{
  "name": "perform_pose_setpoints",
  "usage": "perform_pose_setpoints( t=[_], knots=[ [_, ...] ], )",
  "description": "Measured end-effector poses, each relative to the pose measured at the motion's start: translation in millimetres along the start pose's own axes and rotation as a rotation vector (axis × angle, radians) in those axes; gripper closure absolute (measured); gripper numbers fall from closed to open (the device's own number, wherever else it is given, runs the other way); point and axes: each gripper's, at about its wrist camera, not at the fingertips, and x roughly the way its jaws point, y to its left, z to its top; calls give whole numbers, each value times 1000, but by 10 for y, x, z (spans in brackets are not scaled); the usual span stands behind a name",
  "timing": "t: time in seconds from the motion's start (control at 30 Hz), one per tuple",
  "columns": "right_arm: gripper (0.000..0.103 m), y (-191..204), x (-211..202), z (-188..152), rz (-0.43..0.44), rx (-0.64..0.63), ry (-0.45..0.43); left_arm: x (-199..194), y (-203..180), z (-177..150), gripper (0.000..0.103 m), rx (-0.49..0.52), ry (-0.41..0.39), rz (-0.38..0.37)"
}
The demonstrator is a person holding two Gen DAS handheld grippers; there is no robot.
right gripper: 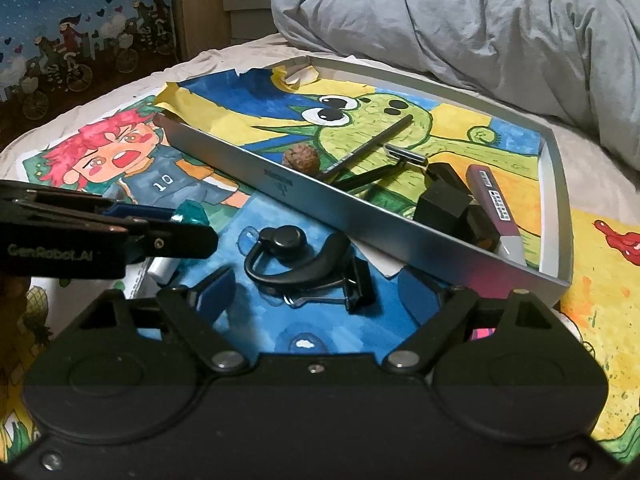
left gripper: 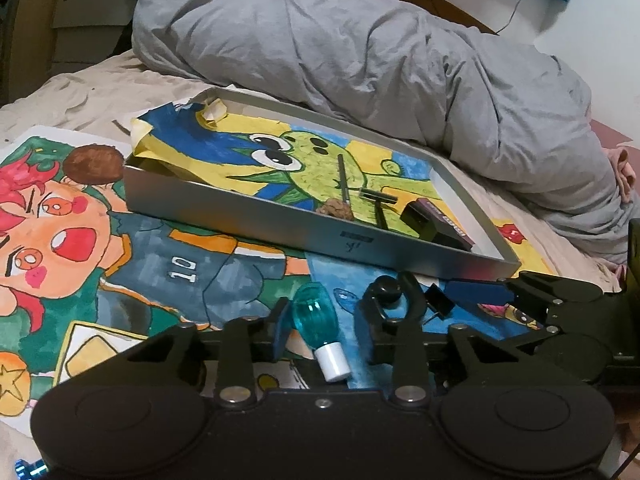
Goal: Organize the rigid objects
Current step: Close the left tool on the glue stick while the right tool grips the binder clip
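A silver tray (left gripper: 280, 224) (right gripper: 320, 196) lies on paintings spread over a bed. It holds a walnut (right gripper: 301, 159), a pencil (right gripper: 372, 145), a razor (right gripper: 404, 156), a black block (right gripper: 444, 200) and a purple case (right gripper: 496, 204). In front of the tray, a teal bulb with a white base (left gripper: 316, 320) (right gripper: 190, 212) lies between the fingers of my open left gripper (left gripper: 322, 330), with gaps on both sides. A black earpiece (right gripper: 296, 256) (left gripper: 386, 292) and a black binder clip (right gripper: 354, 288) (left gripper: 438, 300) lie on the blue painting. My open right gripper (right gripper: 316, 294) stands around both.
A rumpled grey duvet (left gripper: 360, 60) (right gripper: 480, 20) lies right behind the tray. Loose paintings (left gripper: 80, 220) cover the beige sheet on the left. The two grippers are close side by side, the left one (right gripper: 100, 228) showing at the right wrist view's left edge.
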Motion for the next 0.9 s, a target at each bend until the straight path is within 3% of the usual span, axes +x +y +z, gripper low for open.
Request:
perform_pose_setpoints(
  t=[0.13,0.37,0.57,0.9],
  knots=[
    [35,22,-14,8,14,-4,-4,2,30,5,77,-13,3,6],
    [53,48,-38,10,27,-6,-9,9,4,-1,78,0,4,12],
    [60,56,-59,1,28,0,-10,12,21,-6,85,-13,4,23],
    [74,111,-151,-44,42,-14,1,5,65,-10,86,-32,6,14]
  ],
)
